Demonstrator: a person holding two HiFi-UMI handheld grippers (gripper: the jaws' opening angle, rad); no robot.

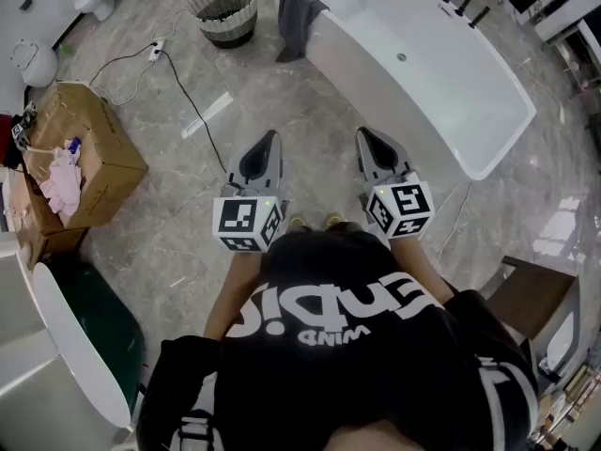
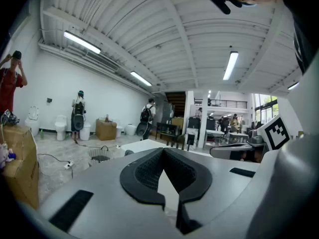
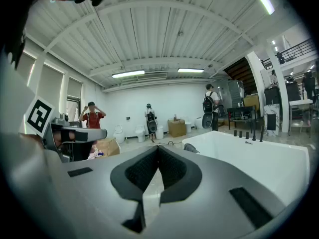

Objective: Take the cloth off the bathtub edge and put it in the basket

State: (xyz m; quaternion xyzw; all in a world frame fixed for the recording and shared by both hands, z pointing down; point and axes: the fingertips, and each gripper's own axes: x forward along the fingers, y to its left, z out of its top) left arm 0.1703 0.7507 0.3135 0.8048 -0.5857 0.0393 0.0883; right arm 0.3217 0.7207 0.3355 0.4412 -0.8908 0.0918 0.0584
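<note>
Ribbed fingers touching, limp grey cloth, woven basket, glossy bathtub

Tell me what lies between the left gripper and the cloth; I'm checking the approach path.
Head view: only bare marble floor between the left gripper and the cloth.

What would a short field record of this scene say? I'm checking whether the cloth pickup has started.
cloth: grey, draped over the bathtub edge at its far end
basket: on the floor, left of the cloth in the head view
left gripper: shut, empty
right gripper: shut, empty
cardboard box: on the floor at the left
task stage: not begun; both grippers well short of the cloth
</note>
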